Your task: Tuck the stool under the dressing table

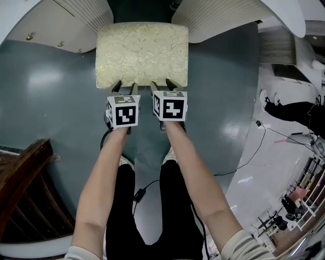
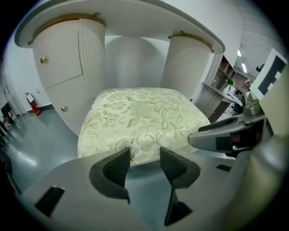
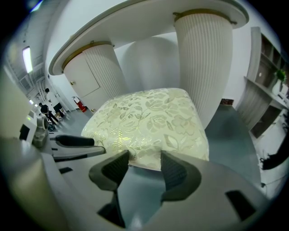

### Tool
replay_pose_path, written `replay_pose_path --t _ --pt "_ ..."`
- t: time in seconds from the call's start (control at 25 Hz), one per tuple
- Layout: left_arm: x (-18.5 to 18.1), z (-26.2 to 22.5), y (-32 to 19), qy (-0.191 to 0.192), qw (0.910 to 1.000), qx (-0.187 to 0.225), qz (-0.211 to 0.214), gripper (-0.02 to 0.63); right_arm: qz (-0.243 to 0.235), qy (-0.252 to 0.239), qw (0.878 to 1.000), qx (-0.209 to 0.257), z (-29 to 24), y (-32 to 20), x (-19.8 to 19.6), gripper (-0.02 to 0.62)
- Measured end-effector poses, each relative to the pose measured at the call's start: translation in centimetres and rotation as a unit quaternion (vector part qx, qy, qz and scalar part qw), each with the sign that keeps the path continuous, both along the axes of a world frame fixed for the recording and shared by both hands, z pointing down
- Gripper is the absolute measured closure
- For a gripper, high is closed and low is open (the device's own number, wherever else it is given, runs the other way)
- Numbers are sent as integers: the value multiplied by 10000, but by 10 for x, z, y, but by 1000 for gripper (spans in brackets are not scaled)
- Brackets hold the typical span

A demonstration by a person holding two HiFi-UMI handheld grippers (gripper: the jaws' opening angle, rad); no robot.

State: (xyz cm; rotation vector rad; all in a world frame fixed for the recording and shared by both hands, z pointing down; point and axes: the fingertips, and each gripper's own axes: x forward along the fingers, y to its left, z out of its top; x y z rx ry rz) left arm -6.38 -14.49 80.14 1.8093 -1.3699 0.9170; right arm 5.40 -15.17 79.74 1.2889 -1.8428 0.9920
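Fingers of the left gripper (image 1: pixel 126 86) and right gripper (image 1: pixel 162 84) are spread; the cream floral-upholstered stool (image 1: pixel 142 53) is best pushed evenly under the white dressing table (image 1: pixel 213 15).

Stool (image 1: pixel 142 53) before dressing table (image 1: pixel 213 15)

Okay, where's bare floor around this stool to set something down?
Bare grey floor lies left of the stool, up to the dark wooden furniture, and right of it, up to the white floor. Between the dressing table pedestals the stool fills the gap.
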Motion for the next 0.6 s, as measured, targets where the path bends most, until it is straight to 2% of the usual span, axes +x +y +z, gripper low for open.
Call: replay_pose_path --t 0.16,0.4,0.6 --pt "-3 -7 -4 -57 9999 145 66 410 14 13 10000 -12 -7 -2 -3 362" --pt "3 -3 -6 2 9999 118 35 410 -13 53 10000 65 -5 -7 3 362" --pt "6 -5 -34 53 10000 74 30 410 -69 -19 10000 -20 -4 -36 5 362"
